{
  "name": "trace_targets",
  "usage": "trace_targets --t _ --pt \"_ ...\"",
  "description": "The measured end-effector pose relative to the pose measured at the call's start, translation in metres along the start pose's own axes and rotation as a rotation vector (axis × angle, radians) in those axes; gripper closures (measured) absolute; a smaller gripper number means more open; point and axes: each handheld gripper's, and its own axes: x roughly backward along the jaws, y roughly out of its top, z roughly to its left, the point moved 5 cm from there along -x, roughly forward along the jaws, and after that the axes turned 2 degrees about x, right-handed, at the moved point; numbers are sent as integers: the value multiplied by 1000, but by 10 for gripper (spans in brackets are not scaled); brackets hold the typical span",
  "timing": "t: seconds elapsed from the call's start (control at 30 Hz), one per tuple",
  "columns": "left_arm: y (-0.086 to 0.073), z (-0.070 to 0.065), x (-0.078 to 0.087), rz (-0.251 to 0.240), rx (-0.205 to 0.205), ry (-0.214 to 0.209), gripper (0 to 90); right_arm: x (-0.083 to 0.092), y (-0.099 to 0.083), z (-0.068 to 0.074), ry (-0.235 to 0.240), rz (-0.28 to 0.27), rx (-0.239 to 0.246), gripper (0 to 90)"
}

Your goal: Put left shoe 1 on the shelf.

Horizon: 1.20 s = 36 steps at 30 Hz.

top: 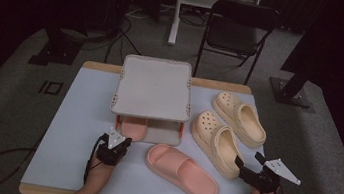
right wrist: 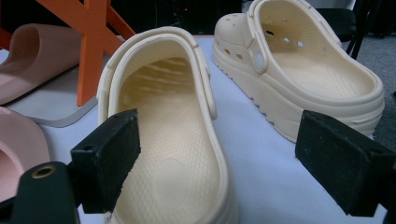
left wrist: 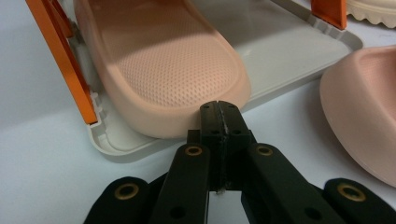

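On shelf (top: 153, 87): unmarked pink slide (top: 133, 128).

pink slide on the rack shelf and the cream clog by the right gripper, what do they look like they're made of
Pink slide: seemingly soft moulded foam, matte; its footbed is finely dimpled and the rim thick and rounded, all one piece. Cream clog: likely the same kind of foam, matte, with a pebbled insole, moulded ridges inside the toe and a strap in the same material. Neither shows stitching or fabric.

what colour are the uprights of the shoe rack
Orange; the shoe rack's uprights show best in the left gripper view.
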Motion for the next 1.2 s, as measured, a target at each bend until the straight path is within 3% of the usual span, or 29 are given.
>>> trace_targets --t 0.2,0.37,0.63,0.73,0.8,0.9,1.0,1.2 --pt "-2 3 -4 9 9 -2 899 1 0 -1 1 -1 -3 137" --pt "-1 6 -2 -7 44 -46 895 1 0 -1 1 3 0 137" --pt "5 5 14 -58 2 -50 788 2 -1 0 8 11 -2 131" --pt "4 8 18 -73 14 -60 706 3 0 0 8 10 2 129" --pt "4 10 21 -80 17 -58 580 3 1 0 6 6 3 129" --pt "4 13 28 -106 24 -74 508 3 2 0 10 6 -9 129" --pt "3 18 34 -105 15 -46 422 2 3 0 32 25 -24 129" --pt "-7 32 40 -87 76 -80 300 2 6 -3 24 34 -66 124"
